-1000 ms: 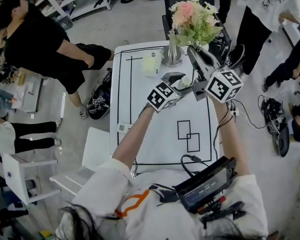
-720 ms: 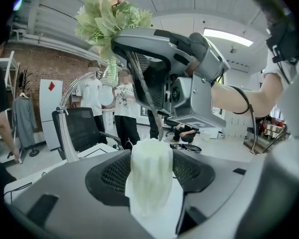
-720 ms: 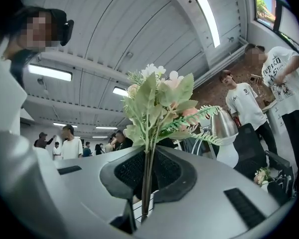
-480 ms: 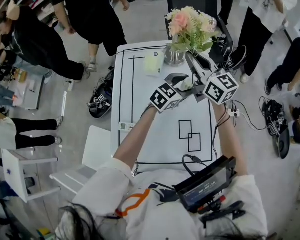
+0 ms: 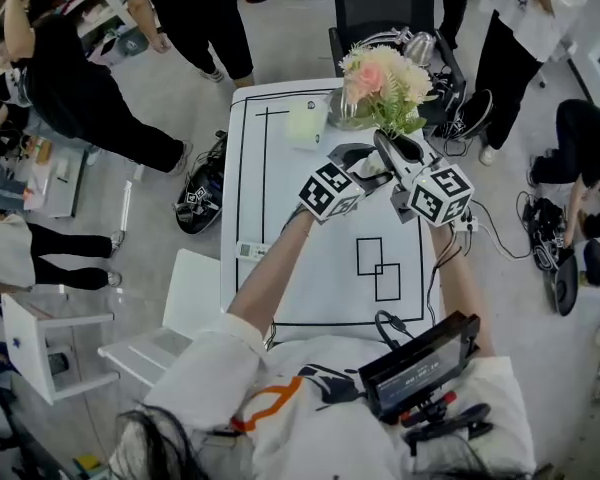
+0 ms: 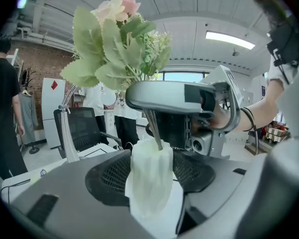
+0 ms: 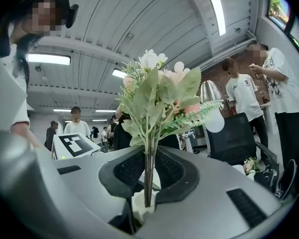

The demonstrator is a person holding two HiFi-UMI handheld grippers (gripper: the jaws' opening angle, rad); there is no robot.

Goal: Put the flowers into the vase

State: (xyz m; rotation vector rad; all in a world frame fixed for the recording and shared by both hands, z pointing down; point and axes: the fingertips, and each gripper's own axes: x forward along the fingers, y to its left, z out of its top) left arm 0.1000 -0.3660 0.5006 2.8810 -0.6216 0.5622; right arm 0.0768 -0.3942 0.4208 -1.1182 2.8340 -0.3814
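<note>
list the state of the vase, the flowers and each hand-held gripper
vase, upright, clamped in left hand-held gripper
flowers, upright, stem tips in the vase mouth
left hand-held gripper, shut on vase
right hand-held gripper, shut on flowers, at the stems

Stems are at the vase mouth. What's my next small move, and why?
Probably finish opening the right gripper. Its jaws have just been opening, with the stems of the flowers between them, and the stem ends already sit inside the vase, which the left gripper clamps.
</note>
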